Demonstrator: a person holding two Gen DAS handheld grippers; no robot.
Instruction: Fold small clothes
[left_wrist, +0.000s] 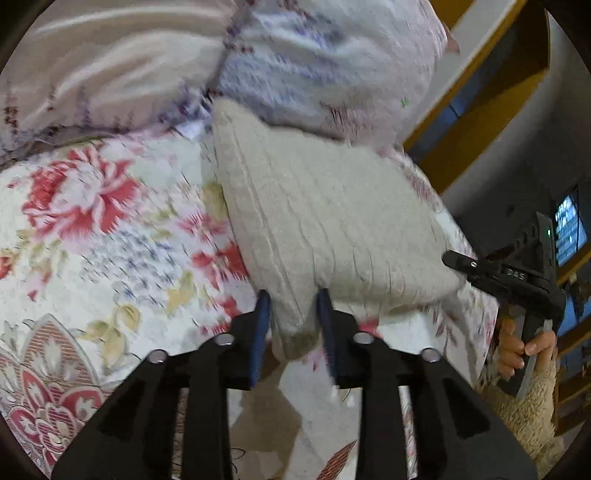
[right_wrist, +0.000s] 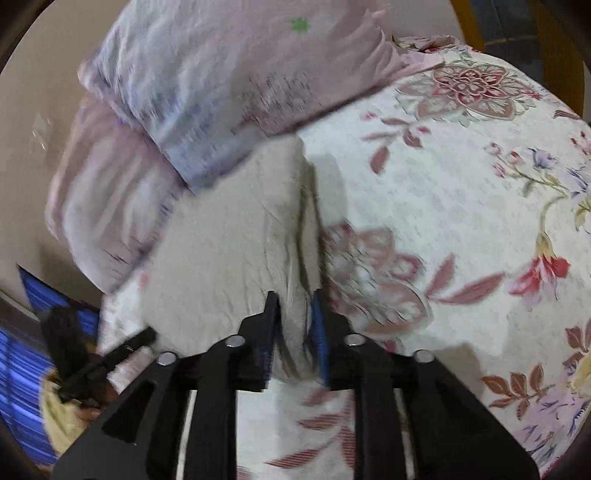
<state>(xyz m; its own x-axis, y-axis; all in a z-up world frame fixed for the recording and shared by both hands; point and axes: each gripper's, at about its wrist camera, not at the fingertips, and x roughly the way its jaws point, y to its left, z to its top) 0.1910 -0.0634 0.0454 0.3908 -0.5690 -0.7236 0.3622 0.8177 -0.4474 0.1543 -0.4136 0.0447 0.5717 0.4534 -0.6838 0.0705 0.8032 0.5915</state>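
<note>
So the beige knit garment (left_wrist: 332, 229) is lying on my floral bedspread (left_wrist: 92, 240), right up against the pink pillows (left_wrist: 314, 62). My left gripper (left_wrist: 293, 325) has its part-closed jaws pinching one near corner, and my right gripper (right_wrist: 295, 325) pinches the other folded edge.
</note>
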